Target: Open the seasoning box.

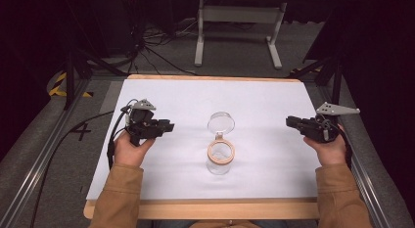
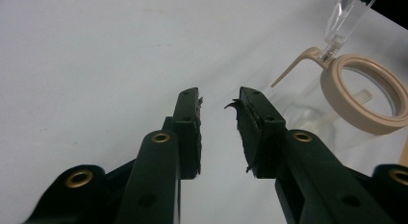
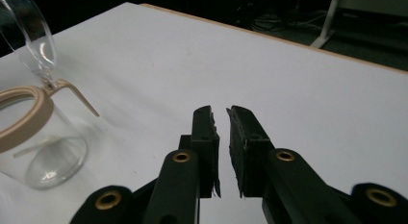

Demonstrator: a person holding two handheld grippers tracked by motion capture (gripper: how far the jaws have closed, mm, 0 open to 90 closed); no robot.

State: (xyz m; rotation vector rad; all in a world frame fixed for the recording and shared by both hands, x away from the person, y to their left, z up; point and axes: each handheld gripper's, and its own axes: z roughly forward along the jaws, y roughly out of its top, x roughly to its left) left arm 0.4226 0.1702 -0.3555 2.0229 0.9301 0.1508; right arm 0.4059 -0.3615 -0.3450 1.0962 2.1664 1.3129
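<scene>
While both tools idle, jar (image 1: pixel 220 158) stands at counter (image 1: pixel 274 105) centre, lid (image 1: pixel 220 123) swung up at 12 o'clock. Left tool (image 1: pixel 168 125) at 9 o'clock, jaws parted, empty. Right tool (image 1: pixel 290 122) at 3 o'clock, jaws slightly parted, empty. Judgement: jar untouched now; closing lid likely remains.

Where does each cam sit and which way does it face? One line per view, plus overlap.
High view: above the person's side, looking forward and down on the table; both forearms, hands, left gripper and right gripper show.
Left gripper view: rides the left gripper, looking along its parted jaws over the white surface; the glass jar stands to its right.
Right gripper view: rides the right gripper, jaws narrowly parted, facing the table's far edge; jar at left.
Shared: all three show the jar with its lid swung open.
</scene>
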